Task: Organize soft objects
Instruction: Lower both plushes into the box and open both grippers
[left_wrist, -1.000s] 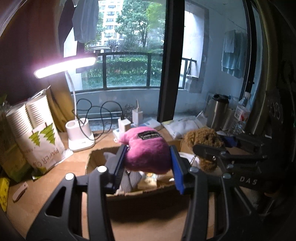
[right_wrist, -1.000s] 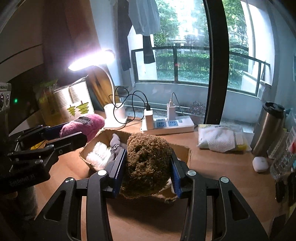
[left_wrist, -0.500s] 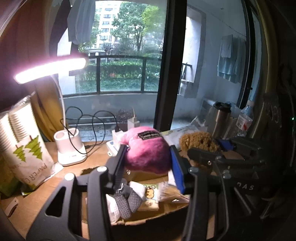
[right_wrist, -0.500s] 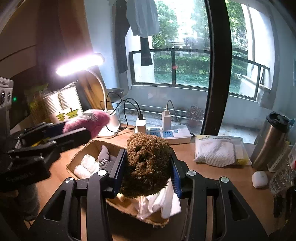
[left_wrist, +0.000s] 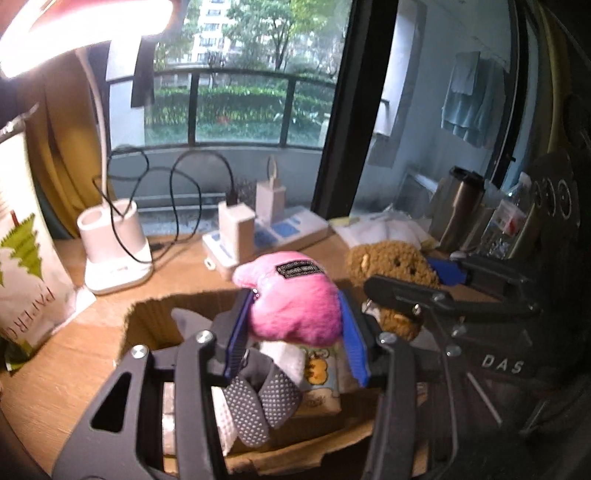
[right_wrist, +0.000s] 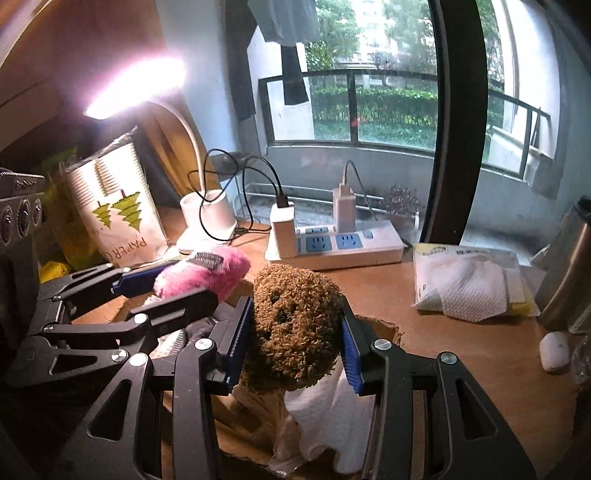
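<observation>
My left gripper (left_wrist: 295, 332) is shut on a pink plush toy (left_wrist: 291, 302) with a black label, held over an open cardboard box (left_wrist: 147, 314). The box holds grey dotted socks (left_wrist: 258, 398), white cloths and a small printed packet. My right gripper (right_wrist: 295, 332) is shut on a brown fuzzy plush toy (right_wrist: 291, 325), held over the same box's right end (right_wrist: 384, 325) above a white cloth (right_wrist: 325, 417). The brown toy (left_wrist: 391, 266) and right gripper show at right in the left wrist view. The pink toy (right_wrist: 203, 273) shows at left in the right wrist view.
On the wooden desk stand a lit white lamp (right_wrist: 207, 218), a power strip with chargers (right_wrist: 340, 243), a paper-cup bag (right_wrist: 118, 214), a packet of white cloths (right_wrist: 469, 280), a steel mug (right_wrist: 569, 266) and a white earbud case (right_wrist: 554, 350).
Both grippers have come lower and closer over the box, each still holding its toy. The pink and brown toys now sit nearer the box contents.
</observation>
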